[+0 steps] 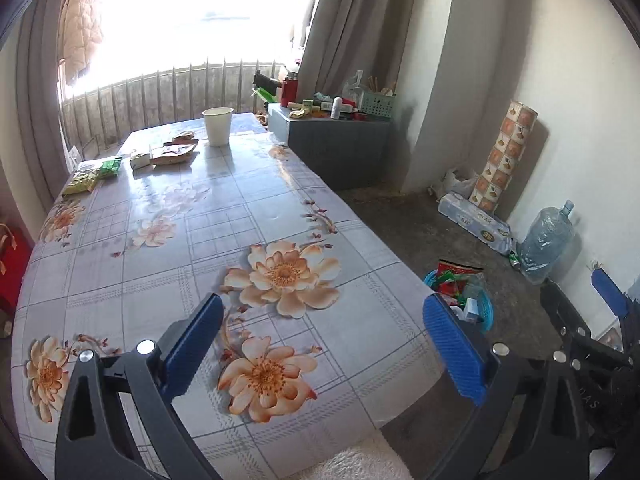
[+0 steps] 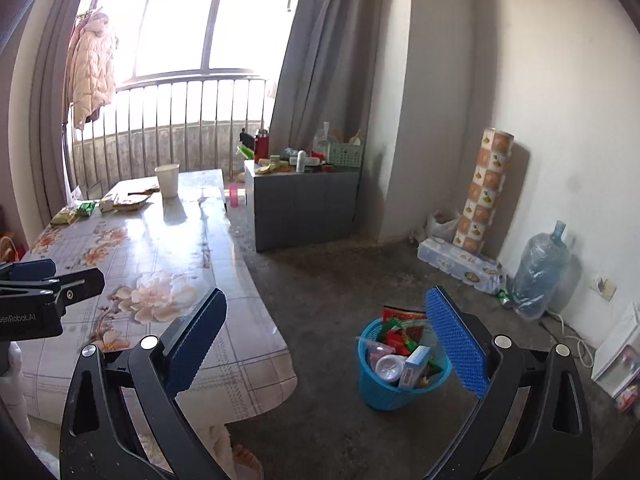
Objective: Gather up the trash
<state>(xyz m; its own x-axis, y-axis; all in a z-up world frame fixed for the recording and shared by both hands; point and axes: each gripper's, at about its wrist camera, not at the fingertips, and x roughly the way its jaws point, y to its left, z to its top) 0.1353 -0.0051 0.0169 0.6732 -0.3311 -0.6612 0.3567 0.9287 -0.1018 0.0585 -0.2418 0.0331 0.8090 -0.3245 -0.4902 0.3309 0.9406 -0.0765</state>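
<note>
Both grippers are spread wide with nothing between their blue pads. The left gripper [image 1: 322,344] hangs over the near end of the flowered table [image 1: 200,240], above the printed blossoms. Far ahead of it, at the table's far end, stands a white paper cup [image 1: 217,125], with tan wrappers [image 1: 174,154] just left of the cup and green packets [image 1: 96,174] further left near the edge. The right gripper [image 2: 326,346] hovers off the table's right side, above the floor. Just ahead of it and low, partly behind its right finger, sits the blue trash basket [image 2: 384,390], heaped with red and green wrappers, a small box and a plastic lid. Beyond, against the wall, lean a patterned roll [image 2: 482,192] and a water jug [image 2: 538,272].
</note>
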